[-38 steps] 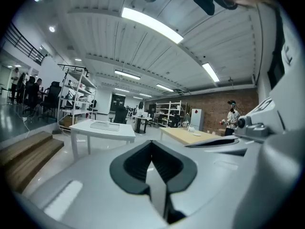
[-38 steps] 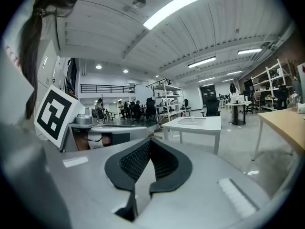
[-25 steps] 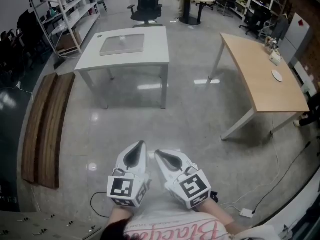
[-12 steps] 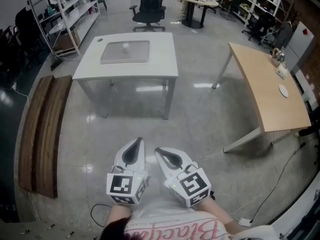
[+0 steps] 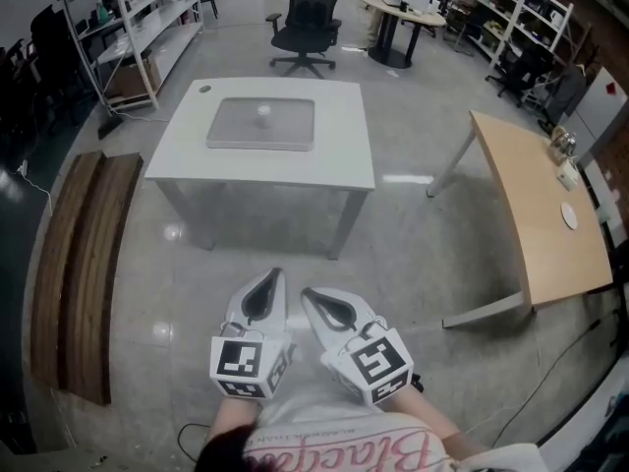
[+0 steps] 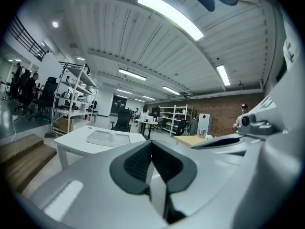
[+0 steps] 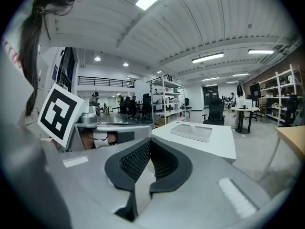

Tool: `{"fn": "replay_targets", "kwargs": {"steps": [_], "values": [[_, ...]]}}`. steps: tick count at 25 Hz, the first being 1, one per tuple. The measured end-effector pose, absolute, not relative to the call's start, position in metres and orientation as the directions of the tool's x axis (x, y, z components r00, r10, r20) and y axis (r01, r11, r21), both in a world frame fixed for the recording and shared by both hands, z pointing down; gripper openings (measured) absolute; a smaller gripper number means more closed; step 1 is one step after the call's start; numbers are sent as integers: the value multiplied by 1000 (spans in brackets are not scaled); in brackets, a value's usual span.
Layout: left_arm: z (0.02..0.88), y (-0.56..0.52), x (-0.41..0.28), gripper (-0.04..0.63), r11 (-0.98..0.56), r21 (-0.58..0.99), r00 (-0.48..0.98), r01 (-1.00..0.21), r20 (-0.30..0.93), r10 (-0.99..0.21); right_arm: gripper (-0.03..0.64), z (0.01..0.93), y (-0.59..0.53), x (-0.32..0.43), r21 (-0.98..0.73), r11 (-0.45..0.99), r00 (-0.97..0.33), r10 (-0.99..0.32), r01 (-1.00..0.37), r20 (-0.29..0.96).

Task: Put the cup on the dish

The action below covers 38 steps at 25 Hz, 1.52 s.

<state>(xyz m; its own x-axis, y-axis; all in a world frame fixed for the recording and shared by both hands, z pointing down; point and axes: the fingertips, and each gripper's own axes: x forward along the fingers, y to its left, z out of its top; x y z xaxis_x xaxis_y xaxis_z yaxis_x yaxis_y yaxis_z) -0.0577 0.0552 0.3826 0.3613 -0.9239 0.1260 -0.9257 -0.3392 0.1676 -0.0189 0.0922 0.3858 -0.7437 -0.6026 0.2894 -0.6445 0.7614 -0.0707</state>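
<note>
**Open floor to be crossed, both tongs empty**

The floor (image 5: 393,239) ahead is open, so the white surface (image 5: 339,141) is best approached head-on. A path is kept between the planks (image 5: 79,254) at left and the wooden surface (image 5: 536,224) at right, whose corner juts in. On a grey tray (image 5: 236,131) there, the cup (image 5: 263,112) is seen. Left tongs (image 5: 273,279) and right tongs (image 5: 308,296) are shut on nothing and should be opened before the reach.

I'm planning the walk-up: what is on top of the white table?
A flat grey tray lies on the table, with a small white cup standing on it. A small green thing sits at a far corner. What the tray covers, and the cup's inside, cannot be seen.
</note>
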Motion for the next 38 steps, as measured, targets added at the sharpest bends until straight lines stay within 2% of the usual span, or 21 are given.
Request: {"fn": "replay_targets", "kwargs": {"steps": [15, 23, 38], "values": [[389, -39, -84, 0, -370, 145, 389, -918, 140, -910, 2, 389, -3, -51, -85, 736, -724, -627, -671, 287], [399, -71, -83, 0, -372, 170, 397, -913, 153, -905, 2, 399, -40, -43, -100, 725, -712, -627, -682, 316], [416, -216, -112, 0, -296, 97, 310, -950, 230, -922, 2, 399, -171, -53, -121, 763, -752, -576, -635, 320]]}}
